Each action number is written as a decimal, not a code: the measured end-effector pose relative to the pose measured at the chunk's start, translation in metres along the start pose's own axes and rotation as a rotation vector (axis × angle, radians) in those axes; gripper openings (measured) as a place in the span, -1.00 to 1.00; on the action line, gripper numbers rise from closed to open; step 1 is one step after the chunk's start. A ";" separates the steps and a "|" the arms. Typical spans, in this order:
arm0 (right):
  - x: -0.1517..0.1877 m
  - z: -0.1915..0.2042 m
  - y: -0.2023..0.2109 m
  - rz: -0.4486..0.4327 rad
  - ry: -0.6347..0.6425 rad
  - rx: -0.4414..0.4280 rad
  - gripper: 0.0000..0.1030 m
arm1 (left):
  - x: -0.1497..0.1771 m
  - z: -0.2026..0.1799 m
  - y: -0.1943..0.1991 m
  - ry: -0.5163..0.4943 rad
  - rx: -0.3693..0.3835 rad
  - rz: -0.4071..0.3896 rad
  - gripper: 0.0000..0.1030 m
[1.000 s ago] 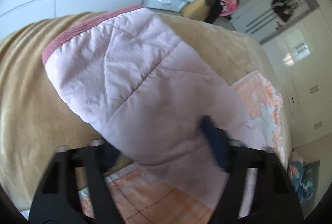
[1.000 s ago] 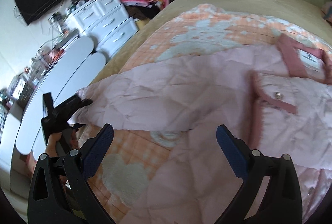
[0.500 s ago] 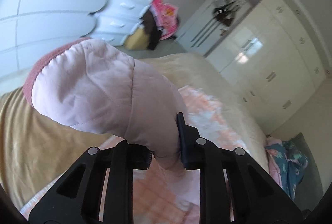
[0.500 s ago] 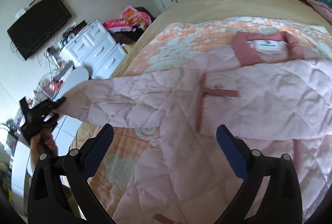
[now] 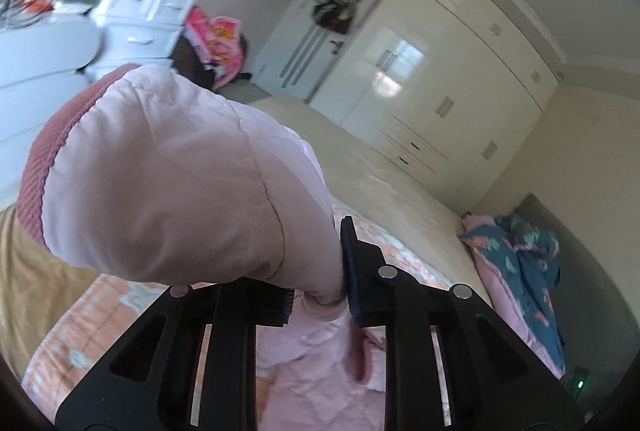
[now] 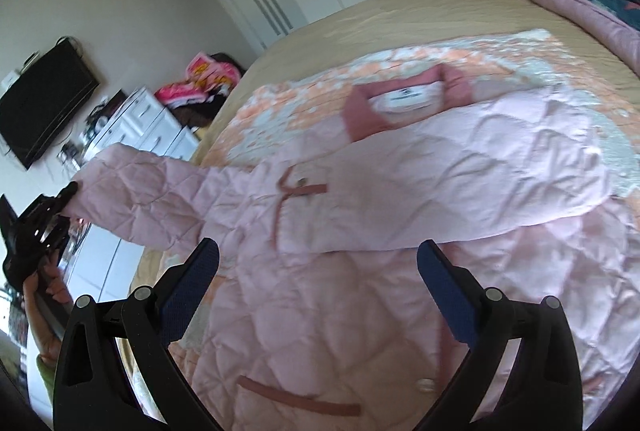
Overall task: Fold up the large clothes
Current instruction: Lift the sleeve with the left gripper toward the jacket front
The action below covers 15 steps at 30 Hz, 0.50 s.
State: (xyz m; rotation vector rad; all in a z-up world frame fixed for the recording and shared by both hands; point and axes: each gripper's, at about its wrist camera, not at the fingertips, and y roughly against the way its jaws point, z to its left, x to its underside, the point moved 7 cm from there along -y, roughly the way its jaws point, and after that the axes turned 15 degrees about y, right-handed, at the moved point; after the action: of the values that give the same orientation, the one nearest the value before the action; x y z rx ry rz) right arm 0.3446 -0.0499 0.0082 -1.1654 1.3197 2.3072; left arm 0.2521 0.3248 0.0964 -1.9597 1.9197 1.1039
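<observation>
While the pink jacket [image 6: 400,231] lies spread on the bed [image 6: 400,19], its sleeve [image 5: 168,175] is lifted off to the side, pinched near the cuff [image 5: 44,167] by the left gripper [image 5: 316,287]. Above the jacket's body, the right gripper [image 6: 318,279] hangs spread wide with nothing between its 2 fingers.

The left tongs [image 5: 318,277] are clamped tight on a pink sleeve [image 5: 168,175], gripped by a bare hand [image 6: 48,287]. The right tongs [image 6: 316,277] gape wide with nothing between their blue pads [image 6: 448,291], tilted downward.
</observation>
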 end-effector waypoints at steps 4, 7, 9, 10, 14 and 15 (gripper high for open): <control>-0.002 -0.019 0.019 -0.035 -0.022 0.040 0.92 | 0.020 -0.028 -0.003 -0.041 0.049 0.034 -0.75; 0.000 -0.030 0.027 -0.048 -0.033 0.068 0.92 | 0.038 -0.049 -0.009 -0.096 0.071 0.076 -0.75; 0.000 -0.036 0.031 -0.052 -0.040 0.077 0.92 | 0.049 -0.059 -0.012 -0.130 0.085 0.096 -0.75; 0.000 -0.039 0.031 -0.054 -0.043 0.079 0.92 | 0.054 -0.063 -0.014 -0.137 0.093 0.107 -0.75; 0.006 -0.050 0.036 -0.059 -0.059 0.096 0.92 | 0.069 -0.074 -0.020 -0.172 0.120 0.136 -0.75; 0.007 -0.053 0.037 -0.058 -0.065 0.097 0.92 | 0.074 -0.077 -0.021 -0.179 0.127 0.142 -0.75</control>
State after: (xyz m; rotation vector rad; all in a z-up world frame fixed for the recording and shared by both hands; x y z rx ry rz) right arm 0.3470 -0.1148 0.0113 -1.0744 1.3401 2.1951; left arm 0.2914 0.2238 0.0983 -1.6229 2.0029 1.1205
